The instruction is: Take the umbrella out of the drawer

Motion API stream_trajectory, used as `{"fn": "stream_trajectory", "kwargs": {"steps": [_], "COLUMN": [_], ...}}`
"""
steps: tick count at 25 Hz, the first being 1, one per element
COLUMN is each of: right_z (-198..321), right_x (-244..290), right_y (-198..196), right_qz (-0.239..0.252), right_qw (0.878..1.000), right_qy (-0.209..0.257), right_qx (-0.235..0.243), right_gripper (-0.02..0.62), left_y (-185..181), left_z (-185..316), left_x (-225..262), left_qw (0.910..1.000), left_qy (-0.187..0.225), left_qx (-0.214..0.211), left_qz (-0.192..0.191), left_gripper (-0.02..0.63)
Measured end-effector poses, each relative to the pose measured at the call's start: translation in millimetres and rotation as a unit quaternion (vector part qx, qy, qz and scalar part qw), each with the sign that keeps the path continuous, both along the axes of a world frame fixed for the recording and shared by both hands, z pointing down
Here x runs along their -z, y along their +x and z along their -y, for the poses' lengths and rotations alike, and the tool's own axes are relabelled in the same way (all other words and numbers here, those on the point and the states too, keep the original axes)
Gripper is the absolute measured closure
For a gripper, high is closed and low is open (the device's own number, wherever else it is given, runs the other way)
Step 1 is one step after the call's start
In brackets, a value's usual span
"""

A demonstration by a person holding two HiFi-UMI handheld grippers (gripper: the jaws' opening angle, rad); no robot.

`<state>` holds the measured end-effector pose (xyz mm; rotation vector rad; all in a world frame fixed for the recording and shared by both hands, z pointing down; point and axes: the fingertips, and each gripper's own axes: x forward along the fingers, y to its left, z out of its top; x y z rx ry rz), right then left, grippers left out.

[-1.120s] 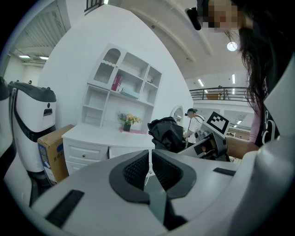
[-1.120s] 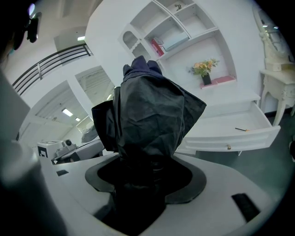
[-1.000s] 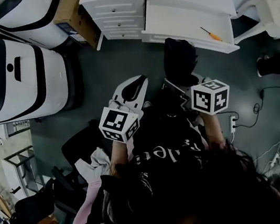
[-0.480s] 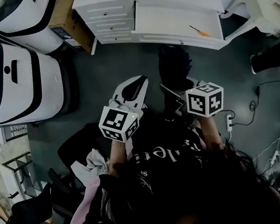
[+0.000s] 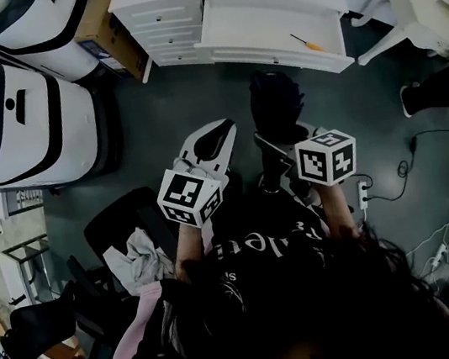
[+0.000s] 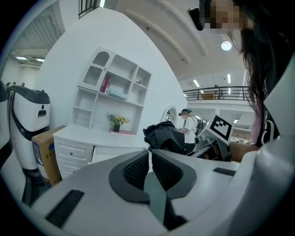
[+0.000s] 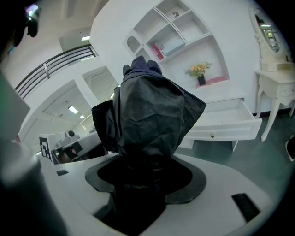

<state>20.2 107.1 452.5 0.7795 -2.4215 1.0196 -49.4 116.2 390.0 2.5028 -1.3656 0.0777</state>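
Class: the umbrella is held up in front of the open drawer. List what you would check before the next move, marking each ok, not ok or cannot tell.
1. Right claw shut on the umbrella: ok.
2. Umbrella out of the drawer: ok.
3. Left claw shut, empty: ok.
4. Drawer closed: not ok, it stands open with an orange screwdriver inside.
5. Grip firm enough: cannot tell.
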Motion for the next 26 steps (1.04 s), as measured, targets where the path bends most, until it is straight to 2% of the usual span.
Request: {"fn": "stream_trajectory", "kwargs": {"steps": [13, 26], "right_z": [-27.0, -41.3], "right_x": [-1.4, -4.7], "right_y": [60.9, 96.9], "right_qz": [0.020, 0.029], "right_qw": [1.000, 0.999], "right_qy": [0.009, 0.011], "right_qx": [0.012, 0.009], "right_gripper": [0.314, 0.314], "left_y": [63.7, 100.8], "left_z": [-32.0, -47.5], "left_x": [0.2, -4.1], "left_qw": [0.9997, 0.9996], "left_qy": [0.009, 0.008], "left_qx": [0.018, 0.015], "left_qz": [0.016, 0.023], "left_gripper": [0.577, 0.577]}}
